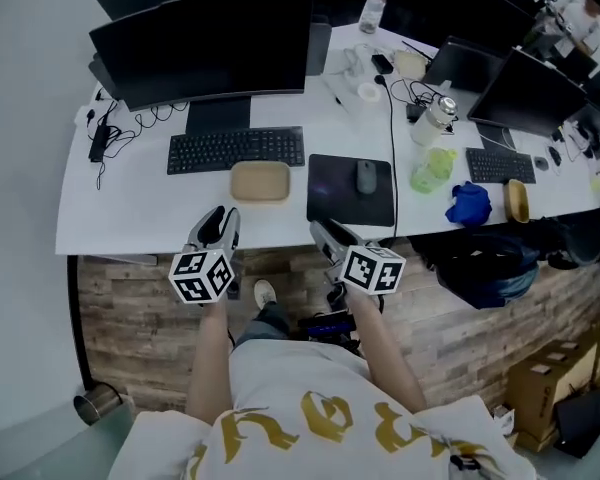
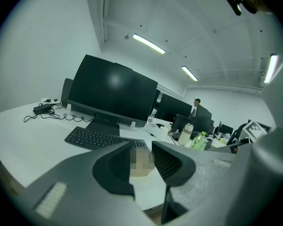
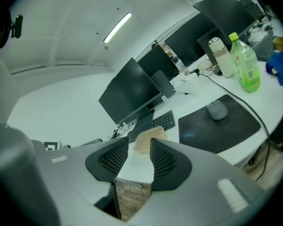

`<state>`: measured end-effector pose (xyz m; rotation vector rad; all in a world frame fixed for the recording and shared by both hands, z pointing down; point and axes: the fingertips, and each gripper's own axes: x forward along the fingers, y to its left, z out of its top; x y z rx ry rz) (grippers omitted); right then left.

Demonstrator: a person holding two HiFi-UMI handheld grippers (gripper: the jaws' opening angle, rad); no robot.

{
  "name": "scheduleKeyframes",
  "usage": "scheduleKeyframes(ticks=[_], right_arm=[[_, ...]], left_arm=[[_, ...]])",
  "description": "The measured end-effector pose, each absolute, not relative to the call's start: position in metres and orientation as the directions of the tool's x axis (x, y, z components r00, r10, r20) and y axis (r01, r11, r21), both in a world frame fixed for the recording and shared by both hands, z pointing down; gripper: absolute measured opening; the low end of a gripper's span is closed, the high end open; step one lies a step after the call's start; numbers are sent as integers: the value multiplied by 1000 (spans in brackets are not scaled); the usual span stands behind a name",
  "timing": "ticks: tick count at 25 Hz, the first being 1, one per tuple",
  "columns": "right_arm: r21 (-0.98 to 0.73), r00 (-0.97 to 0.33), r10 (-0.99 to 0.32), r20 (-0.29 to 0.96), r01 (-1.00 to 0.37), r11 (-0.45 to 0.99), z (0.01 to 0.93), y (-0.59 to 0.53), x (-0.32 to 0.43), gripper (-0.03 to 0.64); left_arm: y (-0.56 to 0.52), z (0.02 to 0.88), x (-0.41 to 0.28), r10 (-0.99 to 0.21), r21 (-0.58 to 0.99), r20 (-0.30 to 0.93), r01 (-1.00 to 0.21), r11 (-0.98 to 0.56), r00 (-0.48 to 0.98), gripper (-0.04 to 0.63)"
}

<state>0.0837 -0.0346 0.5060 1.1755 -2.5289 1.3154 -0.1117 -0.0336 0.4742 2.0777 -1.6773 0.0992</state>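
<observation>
Claws gape empty, left claw [image 2: 142, 150] and right claw [image 3: 138, 149], before rounded tan tray [image 1: 260, 181] on white desk [image 1: 140, 208].

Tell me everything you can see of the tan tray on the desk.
The tan tray is a shallow rounded rectangle with a raised rim, matte, perhaps pulp or plastic. Nothing shows in it. It lies flat on the white desk, close in front of the keyboard, left of the mouse pad.
</observation>
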Motion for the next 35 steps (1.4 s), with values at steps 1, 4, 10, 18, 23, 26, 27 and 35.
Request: scheduleKeyframes(ticks=[1,4,10,18,23,26,27,35], right_arm=[[-683,-699,-606,379,-653,326,511,-41,81,175],[-699,-668,-622,408,-667,258,527,-56,77,193],[-725,-620,-665,417,-668,169,532,-78,73,195],[-758,-630,-660,409,-638,140,534,-90,62,198],[-762,-636,-644,425,-636,125,544,-95,56,198],[-766,-647,-634,424,-630,130,548,-98,51,202],[-766,-651,-629,425,-629,134,549,-99,49,202],[-763,-686,-566,457,-630,147,570,-94,38,209]], left_arm=[[-42,478,-119,-902,313,342,-937,-153,262,109],[-64,492,-137,-887,325,357,-929,-176,293,109],[-100,510,-158,-862,366,358,-903,-224,359,109],[-119,527,-167,-837,388,368,-885,-258,406,109],[-126,533,-169,-821,390,383,-880,-271,423,113],[-132,534,-170,-822,394,379,-878,-272,424,113],[-134,535,-170,-823,395,377,-878,-272,425,113],[-136,553,-164,-802,393,409,-878,-275,435,113]])
